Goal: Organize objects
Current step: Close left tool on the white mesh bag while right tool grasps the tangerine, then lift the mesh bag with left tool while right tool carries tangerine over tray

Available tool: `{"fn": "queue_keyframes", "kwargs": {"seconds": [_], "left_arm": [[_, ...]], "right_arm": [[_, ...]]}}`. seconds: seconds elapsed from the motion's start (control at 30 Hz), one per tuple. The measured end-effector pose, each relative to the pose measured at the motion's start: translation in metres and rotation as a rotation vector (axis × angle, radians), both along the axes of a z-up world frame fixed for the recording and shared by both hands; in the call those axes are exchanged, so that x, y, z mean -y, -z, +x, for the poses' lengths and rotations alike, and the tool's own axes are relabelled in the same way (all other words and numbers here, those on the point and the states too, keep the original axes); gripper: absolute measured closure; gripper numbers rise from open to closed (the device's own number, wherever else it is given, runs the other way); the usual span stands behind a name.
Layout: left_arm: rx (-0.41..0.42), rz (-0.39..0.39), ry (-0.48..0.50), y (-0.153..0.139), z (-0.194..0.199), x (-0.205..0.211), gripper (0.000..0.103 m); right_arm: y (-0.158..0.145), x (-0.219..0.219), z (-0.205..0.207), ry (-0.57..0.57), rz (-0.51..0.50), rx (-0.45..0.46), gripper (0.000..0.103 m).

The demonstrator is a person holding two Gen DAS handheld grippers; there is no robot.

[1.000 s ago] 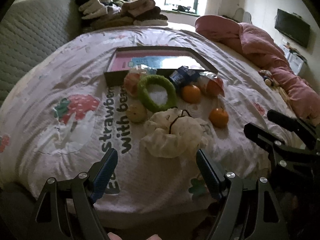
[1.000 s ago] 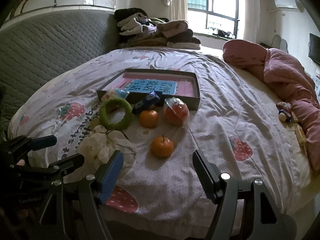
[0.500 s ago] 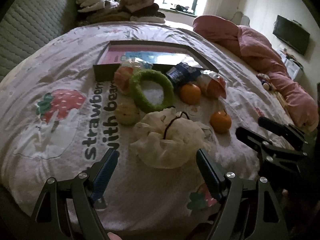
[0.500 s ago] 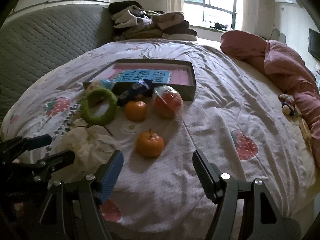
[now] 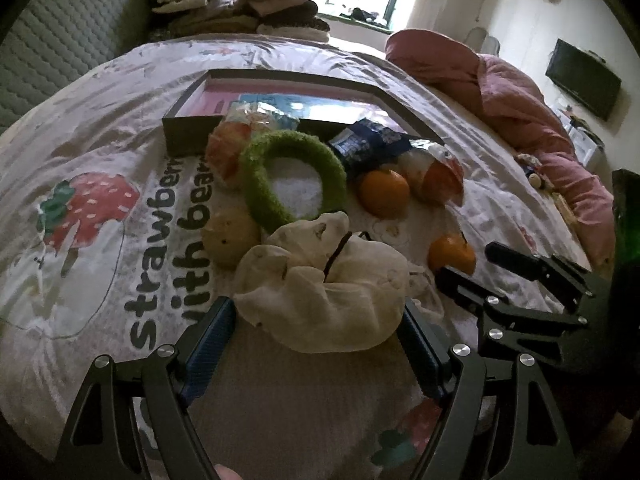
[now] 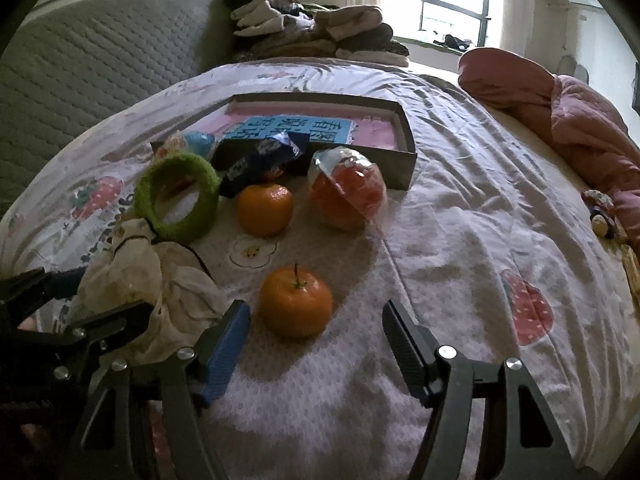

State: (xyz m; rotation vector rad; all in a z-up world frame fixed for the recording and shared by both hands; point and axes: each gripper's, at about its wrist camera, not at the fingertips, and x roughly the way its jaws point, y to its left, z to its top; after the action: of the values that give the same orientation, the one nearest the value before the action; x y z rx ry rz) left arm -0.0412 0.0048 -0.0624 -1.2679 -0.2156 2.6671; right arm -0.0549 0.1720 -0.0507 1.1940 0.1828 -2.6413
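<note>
Both of my grippers have come lower and closer to the bed since the earlier frames, so the objects loom larger. Left gripper: my jaws stand released, blue ribbed pads flanking the near edge of the cream scrunchie, a crumpled, gauzy fabric bundle with a thin dark elastic across it; whether the pads touch it I cannot tell. Right gripper: my jaws are closing, the stemmed tangerine, round and glossy with a short stalk, lying just ahead of the fingertips and not gripped.

Bed sheet: soft, wrinkled, dotted cloth printed with strawberries and lettering, carrying all the objects. Toward its far middle lies a shallow rectangular cardboard box with dark walls and a pink and blue printed floor.

Along the box's near wall, from the sheet's left side to the right: a crinkled clear snack packet; a fuzzy green ring; a dark blue foil wrapper; a second, stalkless tangerine; an orange fruit in a clear plastic wrap. A dull yellowish ball sits just beside the ring and the scrunchie.

Far edge of the bed: a stack of folded clothes against a quilted grey headboard. Right edge: a bunched pink quilt.
</note>
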Motion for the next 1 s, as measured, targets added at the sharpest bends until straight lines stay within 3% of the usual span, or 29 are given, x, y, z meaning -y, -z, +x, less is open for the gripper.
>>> {"fn": "queue_keyframes", "kwargs": {"seconds": [0.2,0.4,0.47,0.57,1.0], "left_arm": [[-0.013,-0.02,0.01,0.002,-0.007,-0.007,0.027],[-0.017,-0.032,0.048,0.004,-0.012,-0.019,0.059],[-0.023,-0.021,0.067,0.003,-0.012,-0.021,0.077],[-0.035,-0.007,0.085,0.002,-0.011,-0.022,0.09],[-0.155,-0.012,0.104,-0.031,0.002,-0.014,0.093]], "right_arm": [[0.008,0.0,-0.009,-0.01,-0.008,0.018,0.044],[0.01,0.004,-0.012,-0.037,-0.021,0.01,0.057],[0.01,0.004,-0.011,-0.045,-0.029,0.008,0.06],[0.008,0.004,-0.011,-0.05,-0.038,0.002,0.063],[-0.018,-0.001,-0.006,-0.045,-0.059,-0.073,0.064]]}}
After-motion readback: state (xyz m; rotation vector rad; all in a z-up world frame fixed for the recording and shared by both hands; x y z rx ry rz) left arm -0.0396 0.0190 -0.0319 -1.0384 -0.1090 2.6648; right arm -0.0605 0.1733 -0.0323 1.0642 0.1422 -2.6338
